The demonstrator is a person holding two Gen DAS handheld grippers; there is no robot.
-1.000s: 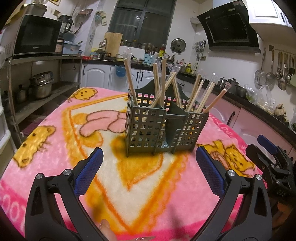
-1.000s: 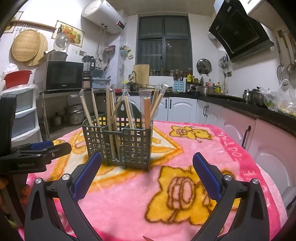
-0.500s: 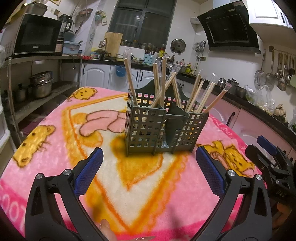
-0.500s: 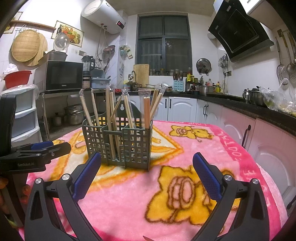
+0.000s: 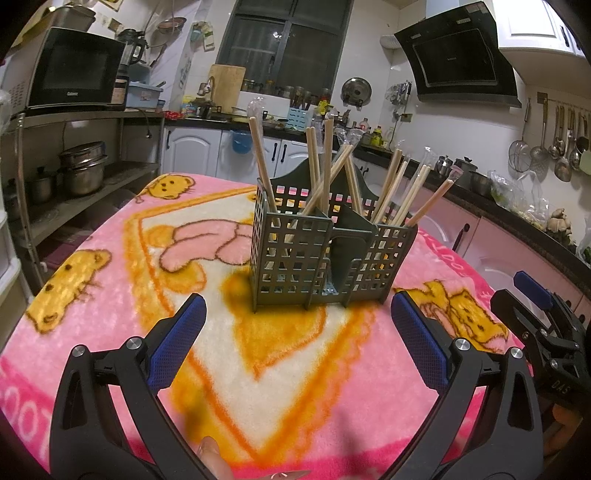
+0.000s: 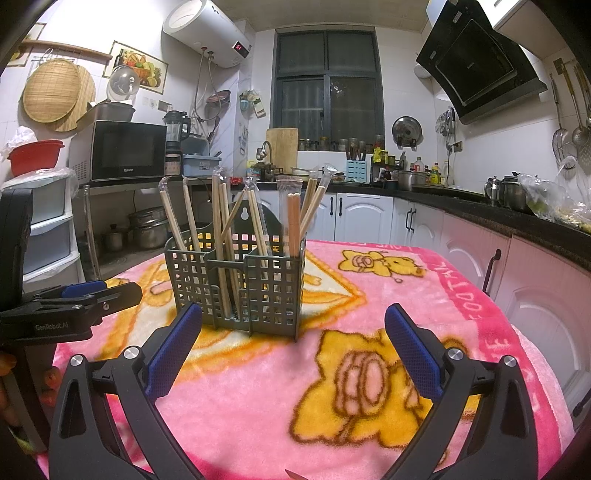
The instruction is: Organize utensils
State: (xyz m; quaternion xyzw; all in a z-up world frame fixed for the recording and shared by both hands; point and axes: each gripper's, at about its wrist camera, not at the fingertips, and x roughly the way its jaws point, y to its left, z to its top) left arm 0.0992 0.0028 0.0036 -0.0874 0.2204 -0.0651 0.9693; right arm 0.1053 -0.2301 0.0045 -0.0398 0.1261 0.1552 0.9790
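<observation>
Nothing has moved: both tools (image 5: pixel 297 336) (image 6: pixel 293 345) gape wide, empty, short of the holder (image 5: pixel 325 254).

Left gripper (image 5: pixel 297 339) and right gripper (image 6: pixel 291 345), jaws spread wide (nothing held).

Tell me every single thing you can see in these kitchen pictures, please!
utensil holder: one, dark green grid plastic, standing upright on the blanket.
chopsticks: many, pale wood, some in clear sleeves, standing in the holder's compartments.
blanket: one, pink with yellow bears, covering the table.
microwave: one, black, on the shelf at left.
water heater: one, white, high on the wall.
range hood: one, black, upper right.
cutting board: one, wooden, by the window.
red basin: one, on the drawers at far left.
left gripper: blue pads, open, empty.
right gripper: blue pads, open, empty.
</observation>
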